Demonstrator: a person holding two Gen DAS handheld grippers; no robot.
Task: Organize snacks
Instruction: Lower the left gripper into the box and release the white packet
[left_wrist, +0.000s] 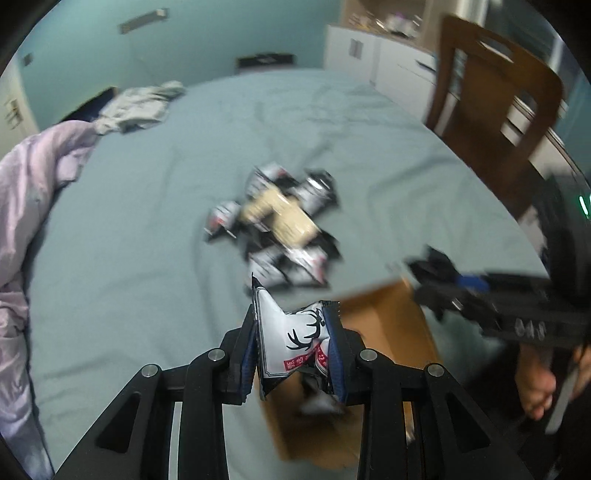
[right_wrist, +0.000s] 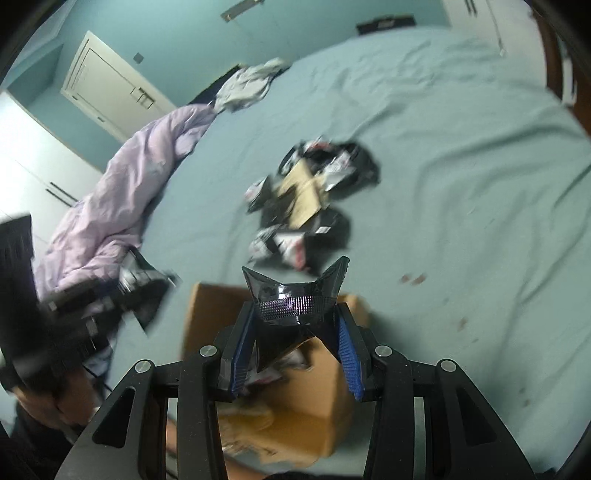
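Snacks were already in both tools when we looked at this moment. We had the left hand-held gripper (left_wrist: 293, 345) clamped on a white snack packet (left_wrist: 291, 343) with a black antler print, and the right hand-held gripper (right_wrist: 297, 332) clamped on a black snack packet (right_wrist: 291, 306). Both packets hung above the open cardboard box (right_wrist: 325, 398), which stood just below and in front of the fingers on the bed (left_wrist: 147, 221). A few packets seemed to lie inside the box already, though blur made this unsure.

To finish the step well, we judged that each packet should be brought fully over the opening before the jaws part, so that it falls inside and not on the rim. Releasing one side at a time would probably keep the two tools from colliding, since they were near each other over the box.

Both tools pointed steeply downward toward the box. Farther ahead of them, the remaining pile of snacks (left_wrist: 275, 225) waited on the sheet, well apart from the box. Beyond the left side lay a lilac blanket (right_wrist: 110, 206).
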